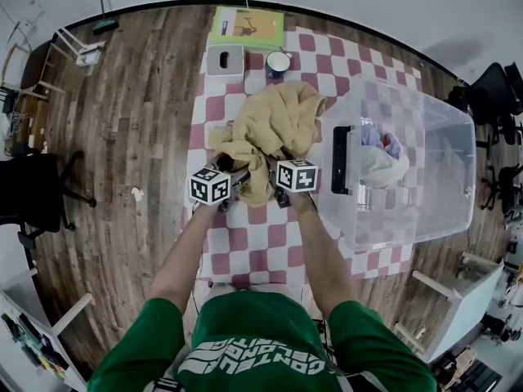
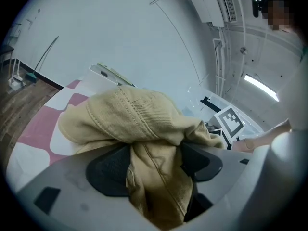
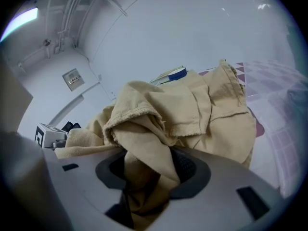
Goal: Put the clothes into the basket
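Note:
A tan garment point(image 1: 274, 121) lies bunched on the pink-and-white checked tablecloth point(image 1: 245, 243). Both grippers are at its near edge. My left gripper point(image 1: 229, 174) has a thick fold of the tan cloth point(image 2: 134, 114) filling the gap between its pads; in the left gripper view point(image 2: 156, 162) the cloth touches both. My right gripper point(image 1: 282, 178) pinches another fold point(image 3: 192, 105), seen bunched between its pads in the right gripper view point(image 3: 151, 167). The basket, a clear plastic bin point(image 1: 433, 137), stands just right of the garment and holds white and blue clothes point(image 1: 380, 158).
At the table's far end are a grey tissue box point(image 1: 225, 59), a cup point(image 1: 278, 62) and a green box point(image 1: 248, 27). A black chair point(image 1: 41, 186) stands on the wooden floor at the left, another chair point(image 1: 498, 88) at the far right.

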